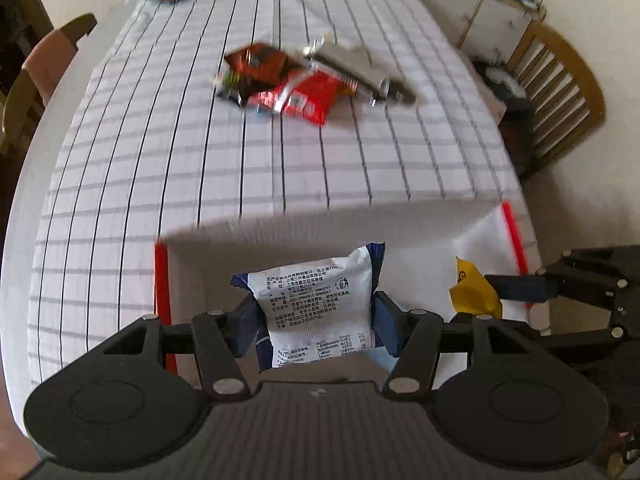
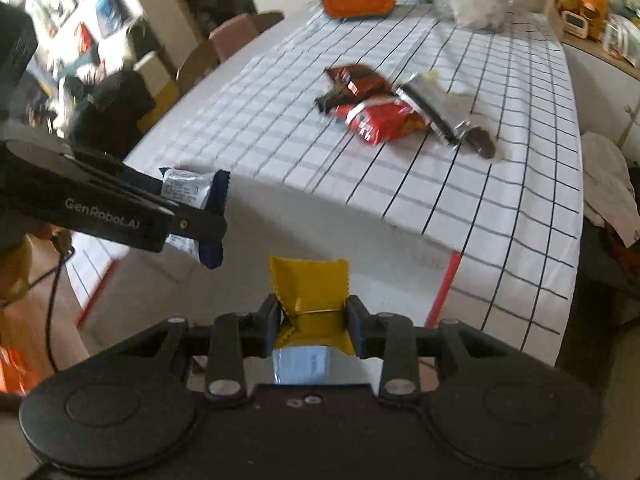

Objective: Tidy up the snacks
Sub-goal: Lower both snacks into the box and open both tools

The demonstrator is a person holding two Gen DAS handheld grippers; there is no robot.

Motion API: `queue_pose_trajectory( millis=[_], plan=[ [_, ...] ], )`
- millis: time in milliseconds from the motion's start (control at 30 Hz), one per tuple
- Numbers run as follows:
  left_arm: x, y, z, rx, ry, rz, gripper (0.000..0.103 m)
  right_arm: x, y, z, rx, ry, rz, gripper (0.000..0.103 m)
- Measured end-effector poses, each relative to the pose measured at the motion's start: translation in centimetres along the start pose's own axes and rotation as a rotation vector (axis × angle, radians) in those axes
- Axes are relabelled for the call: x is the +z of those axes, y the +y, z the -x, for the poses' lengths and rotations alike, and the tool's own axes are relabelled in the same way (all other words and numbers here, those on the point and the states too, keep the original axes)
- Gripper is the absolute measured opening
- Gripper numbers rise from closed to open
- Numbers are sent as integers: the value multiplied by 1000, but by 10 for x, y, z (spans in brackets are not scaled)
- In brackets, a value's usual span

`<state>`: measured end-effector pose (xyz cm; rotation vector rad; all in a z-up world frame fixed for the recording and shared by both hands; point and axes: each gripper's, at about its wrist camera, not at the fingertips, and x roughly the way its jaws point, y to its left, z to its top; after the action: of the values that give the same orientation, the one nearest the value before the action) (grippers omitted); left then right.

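Left gripper (image 1: 316,320) is clamped mid-width on a white-blue pack (image 1: 318,304); right gripper (image 2: 313,322) is nearly closed, pinching a yellow pack (image 2: 310,294) — both held above the white box (image 1: 400,224) w/ red corners. Packs look light, crinkly, slippery — best gripped across the middle, not the seams. More snacks (image 2: 372,108) remain on the table.

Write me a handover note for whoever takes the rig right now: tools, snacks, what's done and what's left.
Left tool: shut on the white-and-blue packet, held above the white box.
Right tool: shut on the yellow packet, also above the box.
On the tablecloth: a dark red packet, a red packet and a silver packet, piled together.
Done: two packets picked up.
Left: release both, probably into the box, then fetch the three.
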<state>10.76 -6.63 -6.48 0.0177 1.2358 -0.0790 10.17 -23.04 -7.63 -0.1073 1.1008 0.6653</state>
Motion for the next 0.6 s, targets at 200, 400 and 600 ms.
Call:
queue_pose_trajectory(
  millis=[200,400,600],
  plan=[
    [-20,-7,-21,61,30,-31,59,-12,17,-24,-24,64,62,34],
    [-26,-10,-41,85,92,-36,59,-17,24,-44,-28,108,82,34],
    [-27,-9,-58,96,149,-34,59,-16,25,-53,-39,128,84,34]
  ],
)
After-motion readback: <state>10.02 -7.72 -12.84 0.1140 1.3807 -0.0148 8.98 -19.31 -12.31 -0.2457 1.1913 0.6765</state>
